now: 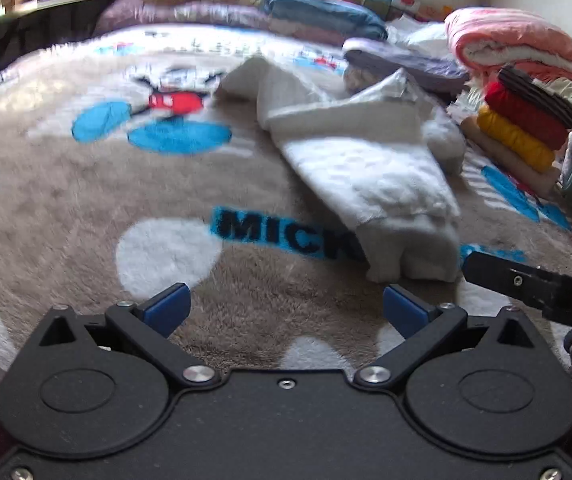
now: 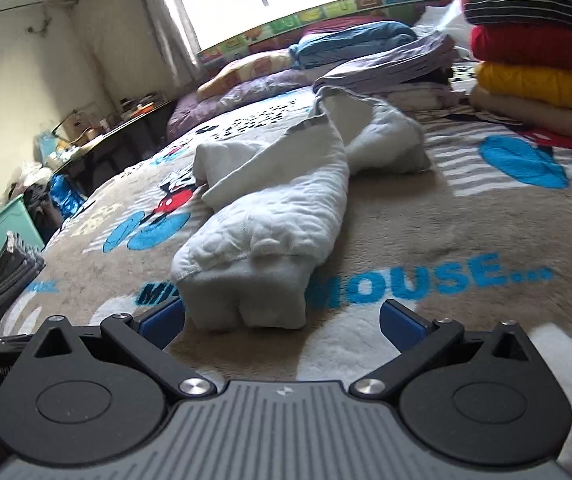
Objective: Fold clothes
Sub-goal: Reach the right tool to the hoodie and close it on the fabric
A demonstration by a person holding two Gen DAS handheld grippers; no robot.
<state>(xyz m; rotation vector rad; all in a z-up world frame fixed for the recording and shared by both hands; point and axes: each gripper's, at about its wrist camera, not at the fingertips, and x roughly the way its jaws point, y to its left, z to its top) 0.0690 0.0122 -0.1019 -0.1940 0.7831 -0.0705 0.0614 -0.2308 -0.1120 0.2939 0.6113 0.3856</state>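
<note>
A crumpled white fleece garment (image 2: 274,216) lies mid-frame on the fuzzy beige cartoon-print blanket (image 2: 446,216) (its cuff nearest the tools). The right gripper (image 2: 282,322) gapes empty just before that cuff; the left gripper (image 1: 286,310) gapes too, holding nothing. A stack of folded sweaters (image 2: 534,64) sits upper right.

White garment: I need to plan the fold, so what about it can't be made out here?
- White garment: far end bunched in both views; folds hide its shape and type.
- Left wrist view: motion blur smears its texture.
- Underside: hidden against the blanket.
</note>
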